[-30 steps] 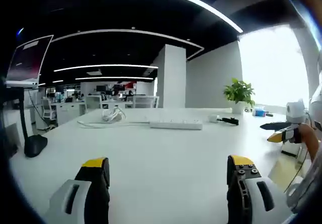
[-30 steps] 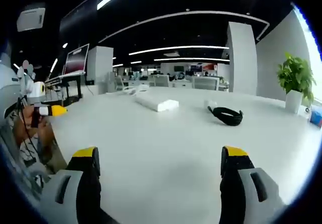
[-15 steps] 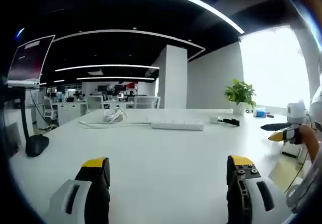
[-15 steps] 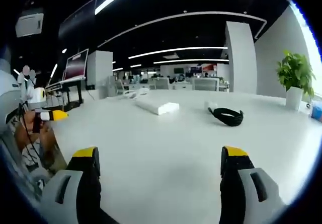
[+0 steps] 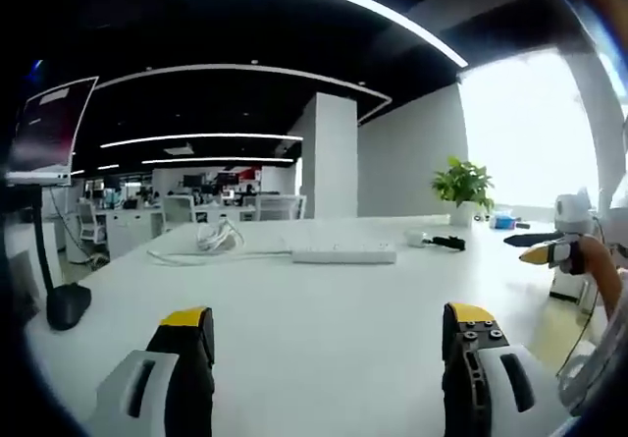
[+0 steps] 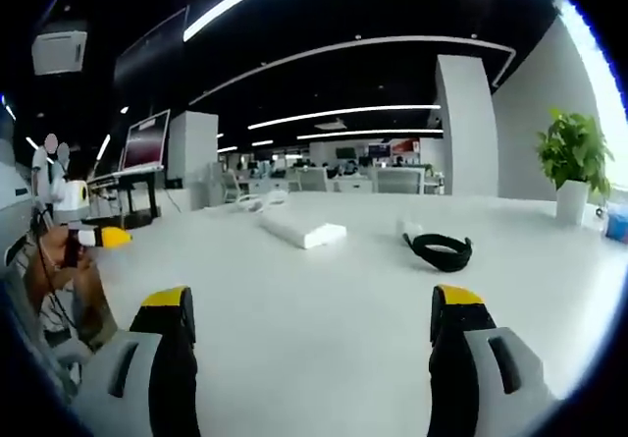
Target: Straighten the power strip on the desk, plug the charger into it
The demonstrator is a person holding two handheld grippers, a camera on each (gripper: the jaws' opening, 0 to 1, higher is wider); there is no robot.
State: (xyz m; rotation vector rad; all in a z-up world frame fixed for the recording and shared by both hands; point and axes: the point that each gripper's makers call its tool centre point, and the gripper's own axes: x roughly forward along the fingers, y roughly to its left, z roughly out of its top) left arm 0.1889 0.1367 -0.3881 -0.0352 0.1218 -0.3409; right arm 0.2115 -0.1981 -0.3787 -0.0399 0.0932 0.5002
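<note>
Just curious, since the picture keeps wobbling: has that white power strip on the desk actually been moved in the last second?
No. The power strip keeps its place between the white cable coil and the charger; the camera shifted.

desk (image 5: pixel 324 309): bare ahead of both grippers | obstacles far side: power strip (image 5: pixel 343 253), coiled charger (image 6: pixel 440 250), cable (image 5: pixel 211 241)

My left camera sits low over the white desk (image 5: pixel 324 309), looking across it broadside at the power strip (image 5: pixel 343 254), far off. My right camera is equally low, facing the strip (image 6: pixel 301 231) end-on and nearer, with the coiled charger cable (image 6: pixel 440 250) close ahead. Both views share the strip, the cable (image 5: pixel 446 243), the potted plant (image 5: pixel 461 187) (image 6: pixel 572 162) and the monitor (image 5: pixel 44 133) (image 6: pixel 145 142).
</note>
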